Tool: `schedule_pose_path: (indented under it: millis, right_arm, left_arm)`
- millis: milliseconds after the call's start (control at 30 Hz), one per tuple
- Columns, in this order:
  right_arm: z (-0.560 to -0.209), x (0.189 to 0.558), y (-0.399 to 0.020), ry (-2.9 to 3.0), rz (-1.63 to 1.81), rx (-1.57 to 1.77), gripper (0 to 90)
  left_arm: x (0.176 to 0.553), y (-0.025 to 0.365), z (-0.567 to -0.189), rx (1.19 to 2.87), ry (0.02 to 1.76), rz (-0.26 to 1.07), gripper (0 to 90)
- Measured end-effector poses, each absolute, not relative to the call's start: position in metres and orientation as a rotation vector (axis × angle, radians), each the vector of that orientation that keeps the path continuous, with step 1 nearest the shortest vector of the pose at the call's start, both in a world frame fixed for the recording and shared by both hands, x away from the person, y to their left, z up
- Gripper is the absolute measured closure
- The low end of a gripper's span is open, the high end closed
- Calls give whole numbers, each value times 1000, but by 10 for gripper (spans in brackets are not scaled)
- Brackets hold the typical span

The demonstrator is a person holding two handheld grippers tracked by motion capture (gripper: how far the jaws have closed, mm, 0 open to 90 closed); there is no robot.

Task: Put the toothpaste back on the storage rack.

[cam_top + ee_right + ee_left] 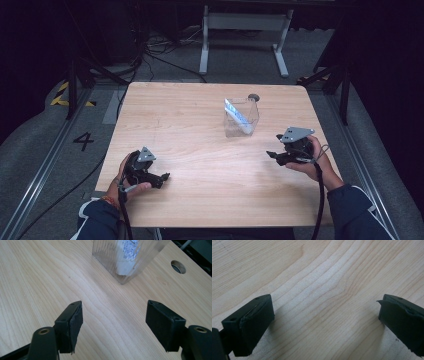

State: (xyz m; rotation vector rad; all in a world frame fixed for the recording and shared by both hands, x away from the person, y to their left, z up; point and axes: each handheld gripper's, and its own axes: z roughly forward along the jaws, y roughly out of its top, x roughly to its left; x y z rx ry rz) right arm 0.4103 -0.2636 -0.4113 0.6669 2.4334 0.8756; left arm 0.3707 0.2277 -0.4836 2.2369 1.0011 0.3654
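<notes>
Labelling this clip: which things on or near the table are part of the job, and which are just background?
In the job:
- clear container, upright on the table
- white packet inside it
- right tongs, open, pointed at the container
- left tongs, open, nothing between them

Lying about:
- cable hole in the tabletop
- white frame beyond the table
- floor cables

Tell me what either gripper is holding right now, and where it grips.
Nothing is held. The left gripper and the right gripper both stand open over bare table; the clear container stands apart.
</notes>
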Motion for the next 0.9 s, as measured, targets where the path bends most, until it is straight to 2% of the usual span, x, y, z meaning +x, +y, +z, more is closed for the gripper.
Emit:
schedule_pose_path:
  millis: [900]
  right_arm:
    - [-440,379,-299,2454,820,711,284]
  left_arm:
    - [371,228,-484,2236,1002,365,5]
